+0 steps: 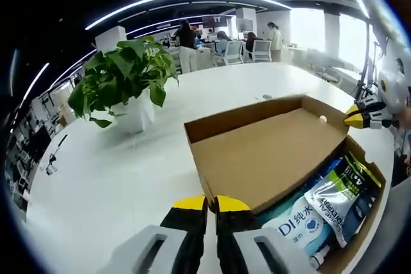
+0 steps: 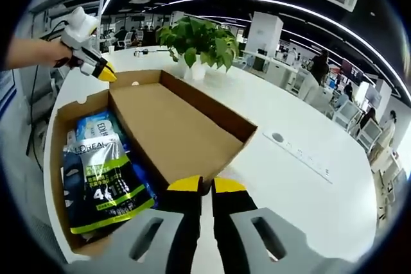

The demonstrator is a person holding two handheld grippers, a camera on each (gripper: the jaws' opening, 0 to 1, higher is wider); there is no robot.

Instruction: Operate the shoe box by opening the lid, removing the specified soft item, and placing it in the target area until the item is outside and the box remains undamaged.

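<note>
— What is seen nearest?
— The left gripper (image 1: pixel 211 205) and right gripper (image 2: pixel 205 185), jaws closed together on nothing, at opposite ends of the shoe box (image 1: pixel 350 258).
— And beyond?
— A white table (image 1: pixel 115 178), a potted plant (image 1: pixel 125 78), office desks and ceiling light strips behind.
— The box?
— Brown cardboard, lid (image 1: pixel 270 152) laid open; soft packets (image 2: pixel 103 181) are seen inside.
</note>
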